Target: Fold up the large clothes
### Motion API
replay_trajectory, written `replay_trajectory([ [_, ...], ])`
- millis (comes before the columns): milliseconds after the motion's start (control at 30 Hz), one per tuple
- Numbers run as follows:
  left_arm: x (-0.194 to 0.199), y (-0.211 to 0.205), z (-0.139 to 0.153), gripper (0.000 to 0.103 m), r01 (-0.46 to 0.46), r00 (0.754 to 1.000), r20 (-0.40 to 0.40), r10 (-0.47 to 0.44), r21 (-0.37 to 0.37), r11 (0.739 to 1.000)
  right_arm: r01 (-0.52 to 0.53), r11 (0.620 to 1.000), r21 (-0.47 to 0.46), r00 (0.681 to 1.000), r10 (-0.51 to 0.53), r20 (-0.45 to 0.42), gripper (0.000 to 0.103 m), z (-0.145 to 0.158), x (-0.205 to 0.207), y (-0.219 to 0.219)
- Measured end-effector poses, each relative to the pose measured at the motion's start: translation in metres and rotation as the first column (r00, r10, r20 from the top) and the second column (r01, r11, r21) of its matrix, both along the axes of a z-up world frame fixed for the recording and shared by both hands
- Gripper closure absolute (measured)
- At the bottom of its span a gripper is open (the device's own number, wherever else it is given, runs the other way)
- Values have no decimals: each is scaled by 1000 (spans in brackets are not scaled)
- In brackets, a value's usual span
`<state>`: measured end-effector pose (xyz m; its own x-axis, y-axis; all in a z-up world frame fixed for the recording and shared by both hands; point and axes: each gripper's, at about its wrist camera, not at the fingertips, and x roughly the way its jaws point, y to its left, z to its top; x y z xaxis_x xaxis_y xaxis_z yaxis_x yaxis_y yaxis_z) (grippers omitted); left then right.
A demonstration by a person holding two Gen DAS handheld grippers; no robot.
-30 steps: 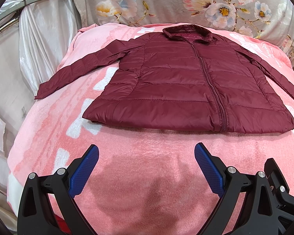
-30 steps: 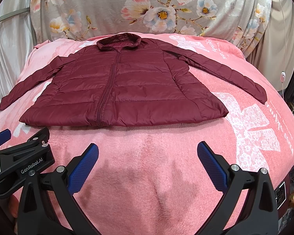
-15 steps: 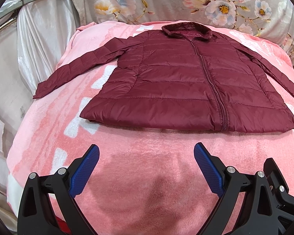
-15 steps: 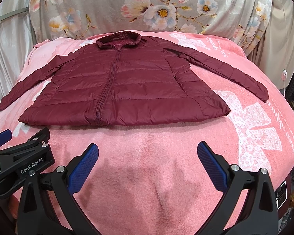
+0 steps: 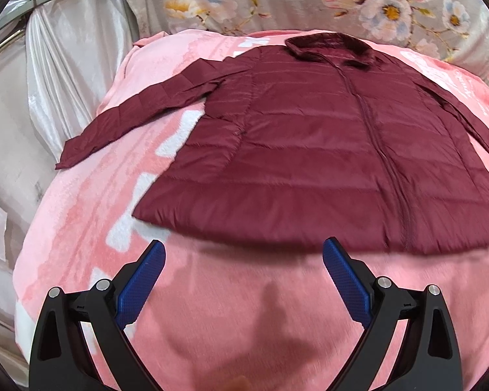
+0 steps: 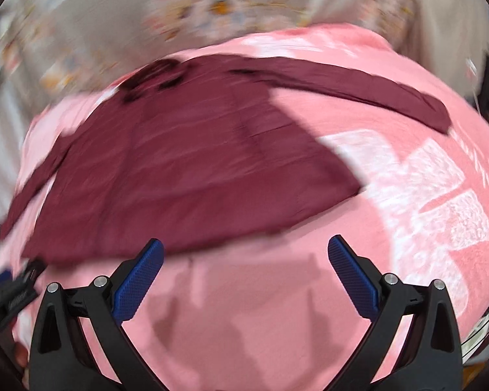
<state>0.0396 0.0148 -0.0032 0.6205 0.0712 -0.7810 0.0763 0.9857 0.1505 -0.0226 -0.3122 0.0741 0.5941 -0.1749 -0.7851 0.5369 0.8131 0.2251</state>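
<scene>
Maroon jacket point(image 5: 309, 150) lies flat on pink blanket point(image 5: 244, 309), zipped, both sleeves out, just ahead of both grippers. Left gripper point(image 5: 243, 277) spread wide, holding nothing. Right gripper point(image 6: 244, 273) likewise, view blurred.

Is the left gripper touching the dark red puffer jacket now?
Apart. In the left wrist view, the open left gripper shows bare pink blanket between its blue fingertips and the dark red puffer jacket.

A maroon puffer jacket point(image 5: 326, 150) lies flat, sleeves spread, on the pink blanket-covered bed point(image 5: 81, 215).
</scene>
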Motion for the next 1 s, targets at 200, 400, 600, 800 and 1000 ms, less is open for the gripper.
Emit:
replay_trajectory([
  [200,35,0,-1,7,-29,999,20,29,20,999,291,936,198,945,-313,91,5,-12,-11,-150],
  [400,67,-9,-7,7,-28,999,31,26,44,999,497,829,257,845,-530,74,5,-38,-18,-251],
  [600,92,-13,-10,7,-33,999,33,32,32,999,582,749,318,762,-639,109,7,-60,-24,-302],
  [800,114,-4,-14,7,-56,998,19,56,4,998,595,766,242,767,-631,114,63,-61,2,-318],
  [1000,133,11,-21,7,-98,995,5,98,5,995,469,870,150,852,-491,181,97,-17,70,-291],
])
